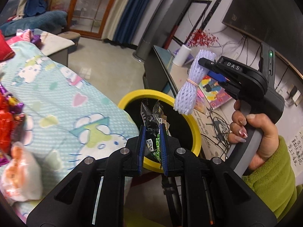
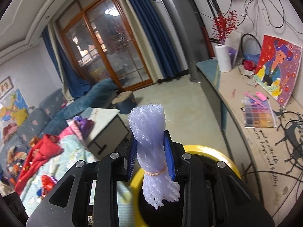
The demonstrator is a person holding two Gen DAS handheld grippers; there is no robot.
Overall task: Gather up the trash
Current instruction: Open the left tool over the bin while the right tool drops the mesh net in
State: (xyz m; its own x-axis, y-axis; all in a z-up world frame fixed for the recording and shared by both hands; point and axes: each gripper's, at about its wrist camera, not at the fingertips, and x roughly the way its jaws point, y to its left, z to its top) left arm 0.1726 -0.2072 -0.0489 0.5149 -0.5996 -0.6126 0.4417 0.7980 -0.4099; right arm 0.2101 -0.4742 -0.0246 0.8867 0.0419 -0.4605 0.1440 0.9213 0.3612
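The left gripper (image 1: 152, 132) has its blue-padded jaws closed tight on a crumpled snack wrapper (image 1: 154, 130), a clear and green plastic packet with a small printed code square, whose upper end sticks up past the fingertips. The wrapper hangs right over the dark mouth of a yellow-rimmed trash bin (image 1: 196, 130) that stands on the floor between a bed on the left and a long tabletop (image 1: 206, 117) on the right. The bed carries a pale turquoise cartoon-print blanket (image 1: 62, 102), with red and purple clutter at its left edge. The right gripper (image 2: 150, 151) has its jaws clamped on a bundle of pale lilac foam netting (image 2: 149, 132), bound near its lower end by a thin orange rubber band (image 2: 154, 172); the bundle stands roughly upright between the blue pads, its frayed lower end hanging over the bin's yellow rim (image 2: 214, 151). From the left wrist view, that bundle (image 1: 189, 87) dangles over the far right part of the rim, and a hand (image 1: 253, 132) in a green fleece sleeve (image 1: 272, 181) grips the right gripper's handle. On the tabletop, farther back, stand a white paper roll (image 2: 223, 58) and a colourful painting (image 2: 278, 68), with a bead box (image 2: 259, 115) nearer.
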